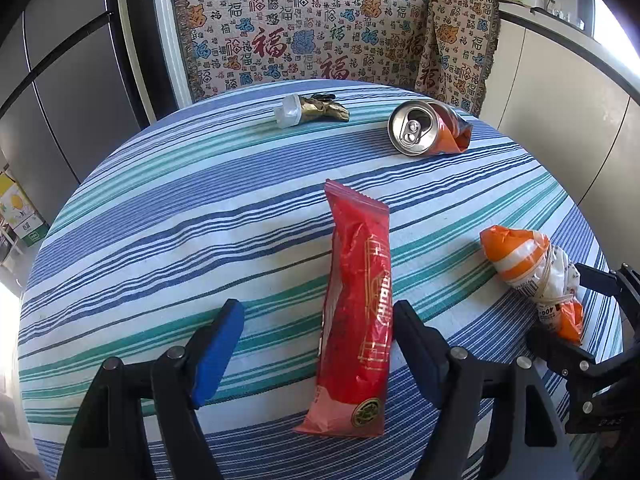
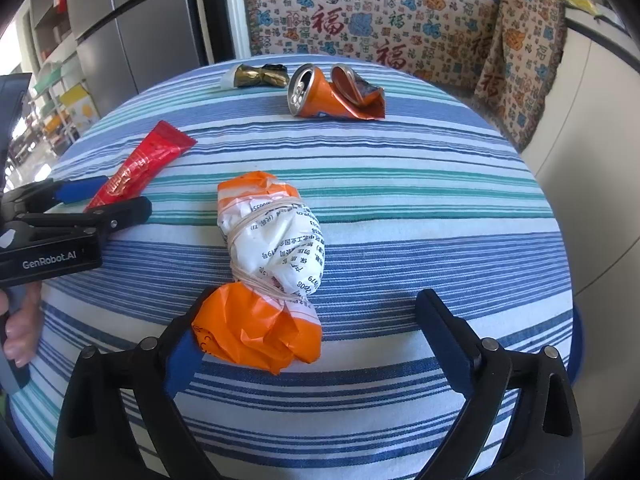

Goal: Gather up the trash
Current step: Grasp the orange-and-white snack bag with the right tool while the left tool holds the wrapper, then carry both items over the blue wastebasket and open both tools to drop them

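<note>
Right wrist view shows the right gripper [image 2: 304,340] gaping around the tied orange-and-white bag [image 2: 272,268] on the striped bench [image 2: 440,208], so closing on crinkly plastic might just slip off.

A striped cloth [image 1: 160,208] covers the round tabletop. Behind it hangs a patterned throw [image 1: 320,28]; a grey fridge [image 1: 60,80] stands left, white cabinets [image 1: 560,120] right.
</note>
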The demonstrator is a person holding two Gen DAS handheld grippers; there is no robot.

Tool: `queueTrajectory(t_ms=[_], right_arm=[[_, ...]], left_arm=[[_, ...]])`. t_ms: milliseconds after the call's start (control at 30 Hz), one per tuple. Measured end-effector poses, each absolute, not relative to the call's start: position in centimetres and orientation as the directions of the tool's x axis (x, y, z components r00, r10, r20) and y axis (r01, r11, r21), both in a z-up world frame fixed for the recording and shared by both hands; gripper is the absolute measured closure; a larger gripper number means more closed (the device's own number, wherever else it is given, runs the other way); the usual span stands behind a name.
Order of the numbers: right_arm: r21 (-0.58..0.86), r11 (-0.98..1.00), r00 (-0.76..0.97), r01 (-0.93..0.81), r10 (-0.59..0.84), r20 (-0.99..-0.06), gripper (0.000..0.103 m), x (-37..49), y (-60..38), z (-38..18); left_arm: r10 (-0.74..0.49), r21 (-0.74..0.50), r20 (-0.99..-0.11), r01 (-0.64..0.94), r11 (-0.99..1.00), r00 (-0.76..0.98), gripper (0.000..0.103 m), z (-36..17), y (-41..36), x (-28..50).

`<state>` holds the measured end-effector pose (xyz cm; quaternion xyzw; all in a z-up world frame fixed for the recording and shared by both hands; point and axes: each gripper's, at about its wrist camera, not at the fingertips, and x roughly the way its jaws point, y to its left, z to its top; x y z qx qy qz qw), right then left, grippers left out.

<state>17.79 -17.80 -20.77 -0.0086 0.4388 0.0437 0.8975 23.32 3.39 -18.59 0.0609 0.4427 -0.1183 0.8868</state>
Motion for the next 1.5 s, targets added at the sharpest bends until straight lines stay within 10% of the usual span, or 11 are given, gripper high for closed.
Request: queueTrajectory(t_ms=[567, 633, 700, 800, 1500], right_arm=[[0.221, 0.951, 0.312, -0.216, 0.282, -0.907, 0.017, 22.6, -18.6, -16.8], [0.204, 0.952, 0.273, -0.228, 0.264, -0.925, 0.029, 23.8, -17.5, -17.7], [0.189, 0.955, 0.242, -0.228, 0.243, -0.939, 0.053, 24.1, -17.0, -18.5], [0.197, 0.955, 0.255, -0.219, 0.251, -0.934, 0.060, 23.6, -17.7, -18.2], [0.232, 0.971, 0.496, 0.056, 0.175, -0.850, 0.060, 14.6, -37.7, -12.6]], left_arm=[[-0.311, -0.107, -0.846, 0.434, 0.894, 0.433, 0.027, -15.8, 3.0, 24.5], [-0.292, -0.090, -0.862, 0.441, 0.893, 0.415, 0.046, -16.2, 2.4, 24.6], [-0.285, -0.096, -0.879, 0.445, 0.891, 0.381, 0.087, -16.8, 2.0, 24.7], [-0.293, -0.114, -0.873, 0.420, 0.900, 0.390, 0.093, -16.6, 2.2, 24.6], [-0.545, -0.267, -0.774, 0.614, 0.743, 0.323, 0.097, -10.7, -15.0, 20.0]])
